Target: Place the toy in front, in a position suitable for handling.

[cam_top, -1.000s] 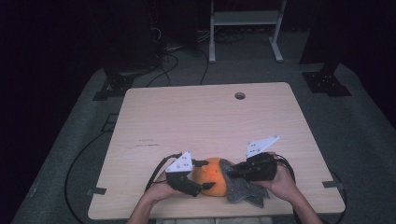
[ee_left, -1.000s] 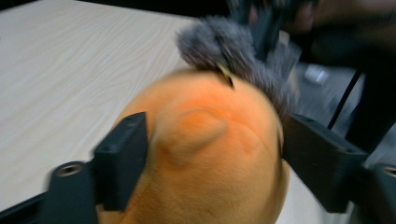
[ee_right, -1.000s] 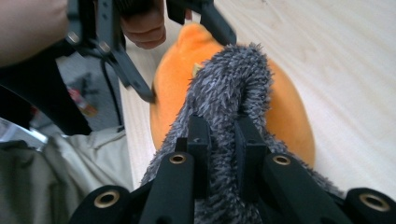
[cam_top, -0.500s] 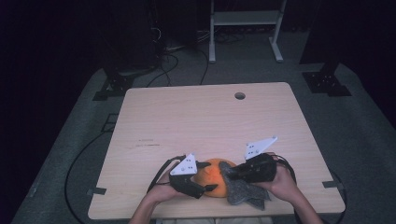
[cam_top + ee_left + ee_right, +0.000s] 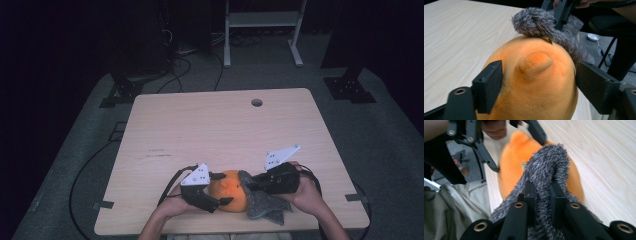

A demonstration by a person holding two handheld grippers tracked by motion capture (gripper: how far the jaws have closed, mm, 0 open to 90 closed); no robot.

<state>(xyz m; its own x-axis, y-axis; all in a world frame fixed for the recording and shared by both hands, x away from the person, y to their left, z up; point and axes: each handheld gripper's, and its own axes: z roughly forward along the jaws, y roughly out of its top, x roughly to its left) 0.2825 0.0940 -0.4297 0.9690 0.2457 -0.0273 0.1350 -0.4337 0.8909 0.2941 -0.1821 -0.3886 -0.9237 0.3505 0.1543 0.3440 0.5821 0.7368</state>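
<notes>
Lay near the front edge of the light wooden table (image 5: 220, 130), between the two hands: an orange plush toy (image 5: 231, 196) with a grey furry cloth (image 5: 265, 206) draped against its right side. Straddled the orange plush toy (image 5: 536, 82) with the left tongs (image 5: 222, 189), one jaw on either flank, both pads against the plush; had just been closing in on it. Showed a rounded bump on the orange surface between those jaws in the left gripper view. Pinched a fold of the grey furry cloth (image 5: 549, 170) with the right tongs (image 5: 541, 195), jaws pressed nearly together with fur bulging above them. Touched the top of the plush with that cloth (image 5: 541, 22). Held the right tongs (image 5: 252, 182) level, just beside the toy.
</notes>
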